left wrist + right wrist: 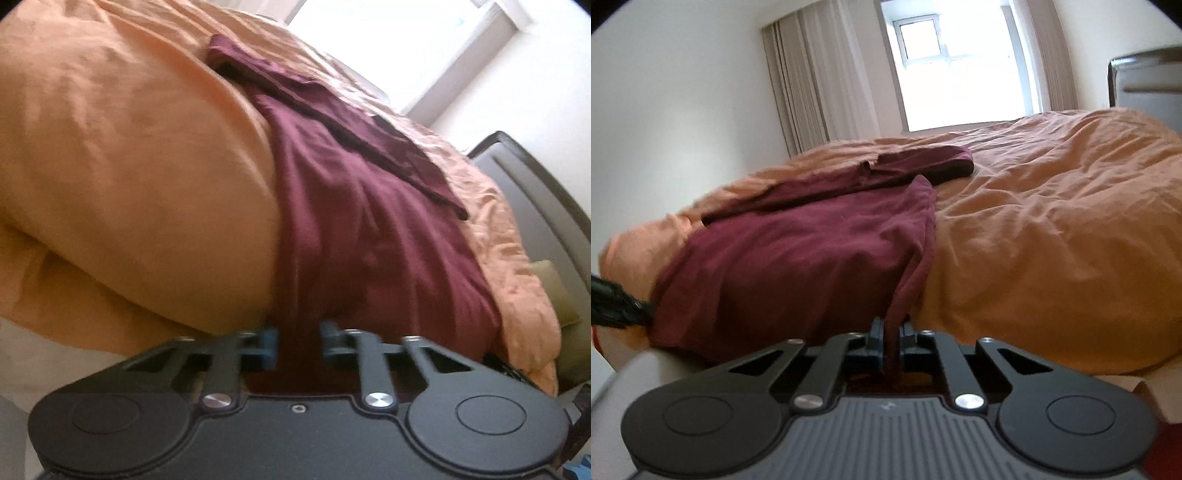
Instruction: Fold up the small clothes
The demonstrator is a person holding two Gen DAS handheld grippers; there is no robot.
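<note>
A maroon garment (369, 221) lies on the orange duvet (129, 166), with a folded part (332, 110) across its far end. Its near hem hangs over the bed's edge. My left gripper (299, 343) has a thick bunch of that hem filling the gap between its blue pads (271, 343), and the cloth runs taut up from it. In the right wrist view the maroon garment (812, 251) drapes toward me. My right gripper (891, 339) is shut on the hem's right corner, jaws close together. The left gripper (617, 306) shows as a dark shape at the cloth's left corner.
The orange duvet (1052, 240) covers the whole bed, rumpled on the right. A bright window (960, 74) with curtains (812, 81) stands behind the bed. A grey headboard (535, 192) and a green cushion (557, 291) are at the right.
</note>
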